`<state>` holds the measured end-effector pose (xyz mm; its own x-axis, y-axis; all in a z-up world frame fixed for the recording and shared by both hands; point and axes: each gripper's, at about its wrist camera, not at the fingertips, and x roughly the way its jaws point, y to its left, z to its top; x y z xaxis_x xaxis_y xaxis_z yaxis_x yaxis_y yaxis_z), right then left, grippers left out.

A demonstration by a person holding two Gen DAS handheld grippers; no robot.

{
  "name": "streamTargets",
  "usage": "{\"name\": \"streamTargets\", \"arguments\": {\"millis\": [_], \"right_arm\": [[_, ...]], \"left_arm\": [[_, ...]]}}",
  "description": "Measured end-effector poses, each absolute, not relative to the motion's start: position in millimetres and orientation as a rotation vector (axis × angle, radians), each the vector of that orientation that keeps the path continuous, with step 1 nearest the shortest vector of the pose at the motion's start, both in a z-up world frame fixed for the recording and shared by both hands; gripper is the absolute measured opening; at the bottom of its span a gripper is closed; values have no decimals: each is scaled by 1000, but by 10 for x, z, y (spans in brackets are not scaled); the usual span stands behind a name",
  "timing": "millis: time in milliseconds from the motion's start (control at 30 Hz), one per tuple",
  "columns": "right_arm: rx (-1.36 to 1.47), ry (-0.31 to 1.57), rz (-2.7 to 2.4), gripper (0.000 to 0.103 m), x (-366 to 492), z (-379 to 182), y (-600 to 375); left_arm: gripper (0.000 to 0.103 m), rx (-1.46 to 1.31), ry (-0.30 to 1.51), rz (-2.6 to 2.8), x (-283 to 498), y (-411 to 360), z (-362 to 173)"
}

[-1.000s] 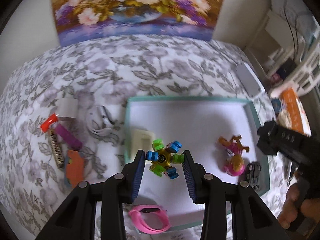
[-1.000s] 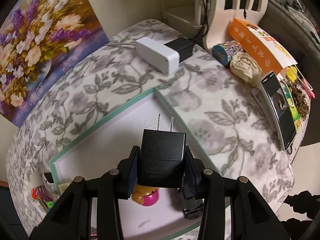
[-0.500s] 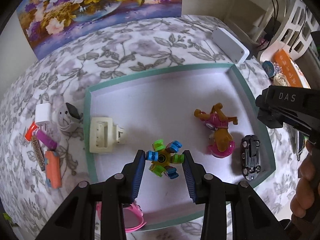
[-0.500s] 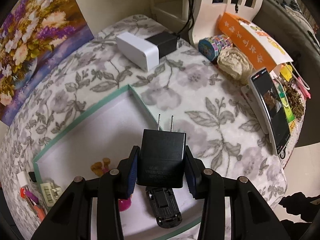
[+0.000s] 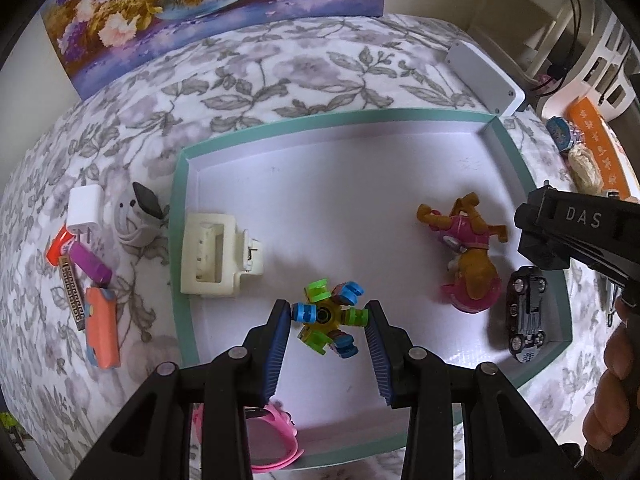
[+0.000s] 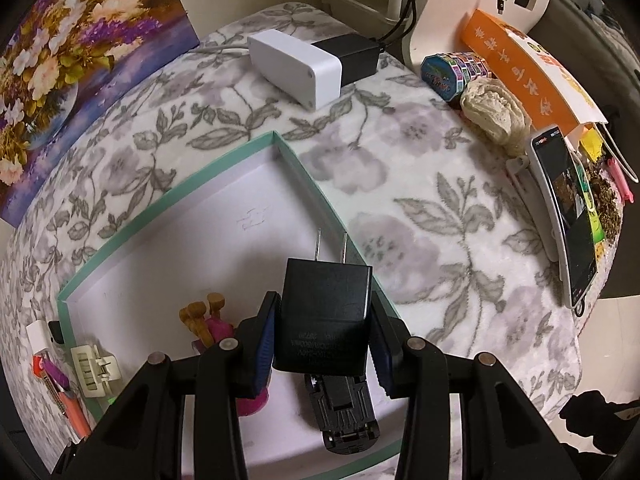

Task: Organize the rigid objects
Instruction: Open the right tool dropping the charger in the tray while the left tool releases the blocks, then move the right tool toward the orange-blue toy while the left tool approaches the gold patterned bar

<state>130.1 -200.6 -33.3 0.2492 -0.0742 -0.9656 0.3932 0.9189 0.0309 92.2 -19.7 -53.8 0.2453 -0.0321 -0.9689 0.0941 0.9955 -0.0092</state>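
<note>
left tongs (image 5: 327, 322) pinch our colourful spinner toy (image 5: 329, 319) above the teal-rimmed tray (image 5: 178, 240); right tongs (image 6: 324, 328) clamp our black plug adapter (image 6: 325, 322).

the left gripper (image 5: 327, 322) is matte black plastic, with two fingers faced in ribbed blue pads (image 5: 277, 346) and round silver screws on the linkage arms. the right gripper (image 6: 322, 338) has the same black frame, blue pads and silver screws. in the left wrist view its black body carries white letters "das".
</note>
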Motion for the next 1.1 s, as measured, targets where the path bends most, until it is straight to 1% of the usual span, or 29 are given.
{"name": "streamTargets", "arguments": {"millis": [67, 133, 167, 300, 367, 433, 467, 533, 667, 833, 1000, 1100], "right_arm": [[299, 1287, -321, 43, 1304, -339, -2009], [303, 1292, -318, 44, 1311, -347, -2006], [300, 1295, -320, 44, 1318, -349, -2004], [296, 1294, -322, 44, 1333, -327, -1985], [288, 1286, -330, 46, 1333, -288, -1977], [270, 1268, -338, 55, 1335, -222, -1950], [264, 1258, -339, 58, 1334, -189, -1942], [254, 1235, -341, 67, 1334, -128, -1909], [237, 1205, -331, 68, 1328, -44, -1837], [202, 1190, -322, 68, 1335, 5, -1701], [193, 1175, -286, 69, 1317, 61, -1482], [197, 1172, -228, 82, 1311, 88, -1280]], "left_arm": [[46, 45, 1325, -87, 927, -179, -542], [67, 37, 1324, -85, 935, -161, -532], [69, 33, 1320, -83, 941, -153, -520], [70, 16, 1318, -79, 953, -125, -480], [70, 10, 1319, -75, 961, -112, -462], [75, -3, 1314, -72, 972, -86, -430], [77, -10, 1310, -71, 978, -69, -407], [81, -25, 1301, -64, 992, -26, -367], [86, -67, 1283, -37, 1028, 120, -281], [100, -127, 1252, 24, 1076, 417, -182], [103, -195, 1235, 94, 1100, 779, -139], [103, -237, 1222, 159, 1097, 1049, -116]]}}
